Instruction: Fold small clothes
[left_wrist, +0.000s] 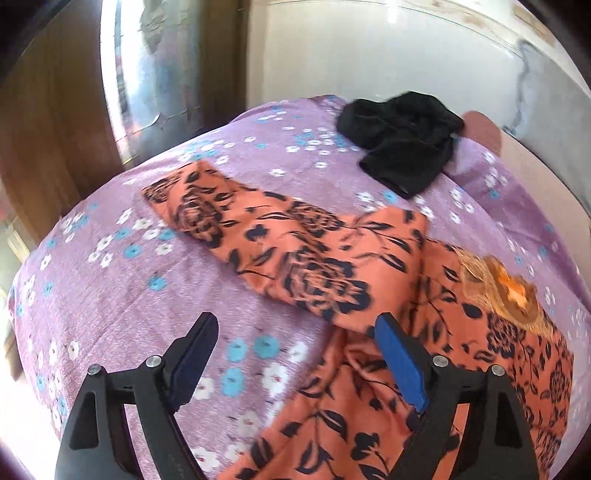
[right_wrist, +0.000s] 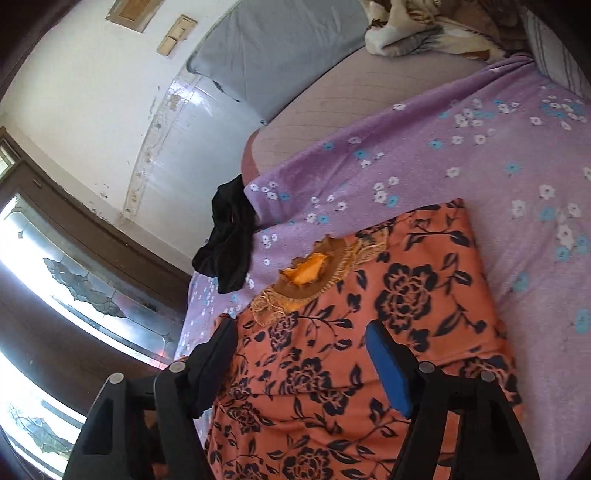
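An orange top with a dark flower print (left_wrist: 303, 254) lies on the purple flowered bedsheet (left_wrist: 140, 295). One sleeve stretches out to the upper left, and its embroidered neckline (left_wrist: 513, 291) is at the right. My left gripper (left_wrist: 295, 328) is open and empty, just above the sheet beside the garment's lower part. In the right wrist view the same top (right_wrist: 388, 332) lies flat with the neckline (right_wrist: 314, 273) toward the left. My right gripper (right_wrist: 301, 332) is open and empty, hovering over the body of the top.
A crumpled black garment (left_wrist: 402, 140) lies at the far edge of the sheet; it also shows in the right wrist view (right_wrist: 229, 236). A grey pillow (right_wrist: 280, 48) and a folded blanket (right_wrist: 424, 26) lie on the bare mattress (right_wrist: 332, 103). A wall and a window (right_wrist: 55, 277) stand nearby.
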